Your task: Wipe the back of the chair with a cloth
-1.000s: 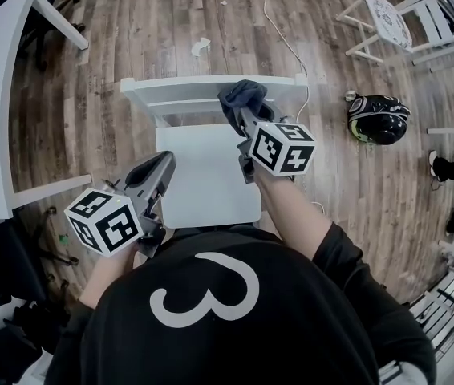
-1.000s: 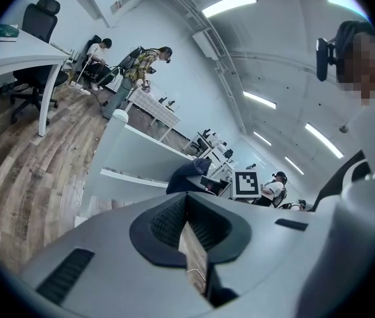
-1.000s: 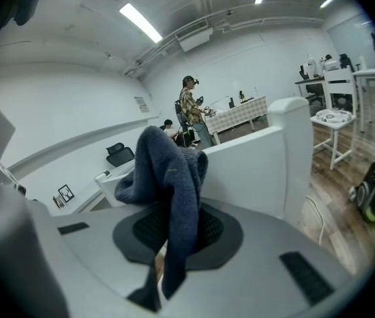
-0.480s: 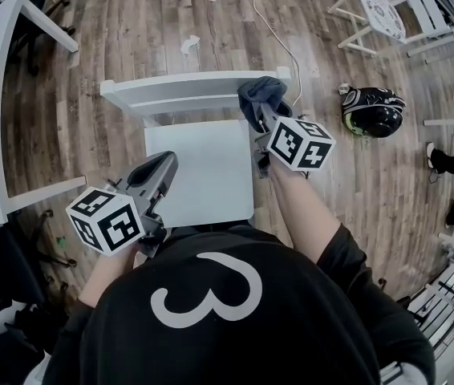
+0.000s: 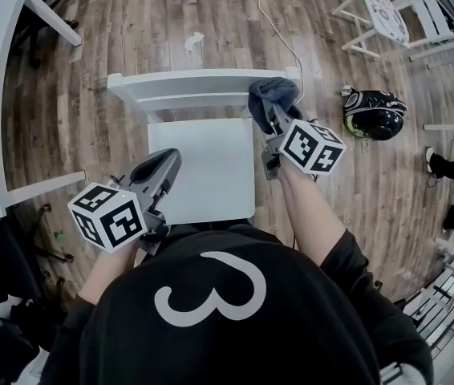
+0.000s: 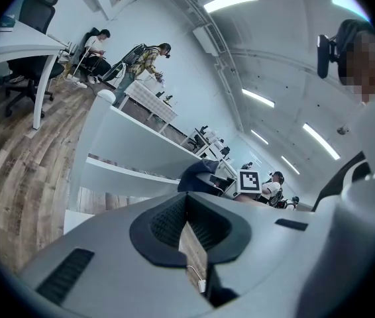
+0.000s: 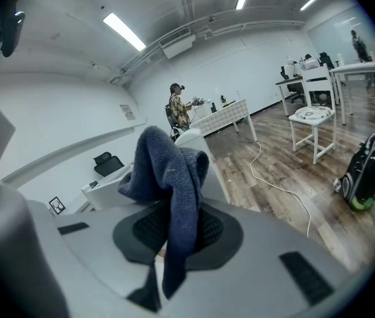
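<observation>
Nearest, the left gripper (image 5: 161,165) is held over the near left part of the white chair (image 5: 207,175), above its seat, with its jaws brought together on nothing. Farther right, the right gripper (image 5: 273,119) is clamped on a dark blue cloth (image 5: 270,95), which is seen at the right end of the chair back (image 5: 179,87). Beyond, a white cable (image 5: 279,22) is laid across the wood floor (image 5: 131,30).

A black shirt (image 5: 323,327) bears a large white numeral 3 (image 5: 208,289), its sleeves ending near the elbows. The left gripper (image 5: 164,164) and right gripper (image 5: 273,119) are grey, with dark ribbed pads (image 6: 164,220) lining the jaws; each carries a white cube (image 5: 108,216) of black square markers.
</observation>
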A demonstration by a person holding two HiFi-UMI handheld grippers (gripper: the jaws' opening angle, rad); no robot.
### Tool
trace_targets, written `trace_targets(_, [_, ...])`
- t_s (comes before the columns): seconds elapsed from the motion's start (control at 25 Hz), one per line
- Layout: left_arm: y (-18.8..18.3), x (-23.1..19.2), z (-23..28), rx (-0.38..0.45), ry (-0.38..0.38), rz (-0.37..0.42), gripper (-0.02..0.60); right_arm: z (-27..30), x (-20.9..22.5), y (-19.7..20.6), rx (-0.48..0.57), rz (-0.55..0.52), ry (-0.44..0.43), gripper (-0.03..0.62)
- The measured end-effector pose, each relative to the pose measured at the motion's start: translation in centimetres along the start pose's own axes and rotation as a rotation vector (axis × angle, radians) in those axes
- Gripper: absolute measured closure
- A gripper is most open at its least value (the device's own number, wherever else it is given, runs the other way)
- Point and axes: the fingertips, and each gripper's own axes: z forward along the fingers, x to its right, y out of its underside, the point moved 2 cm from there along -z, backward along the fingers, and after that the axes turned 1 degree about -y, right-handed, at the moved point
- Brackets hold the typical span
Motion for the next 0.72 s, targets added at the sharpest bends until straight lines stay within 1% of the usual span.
trace_targets(0.2, [-0.4,-1.4,-0.9,0.014,-0.011,-0.021,0.568,0.7,-3.0,0.7,-0.014,-0.008,-0.055,0.543])
trace_targets(0.32, [-0.7,-2.4,-2.0,0.026,-0.021,-0.031,0.568,1.8,-6.4,2.2,-0.047,-0.021,-0.125,0.543])
trace_targets(0.56, [-1.0,-5.2,-5.0,0.053,-0.057,-0.053,0.568,4.5,-13.5,6.5,-0.15,-0.068,-0.28,0.543])
trace_targets(0.72, [-0.9,-7.3,-7.3,0.069,-0.085,-0.074,0.568,6.5,-17.8,8.9,-0.202,-0.102,-0.354,0.543])
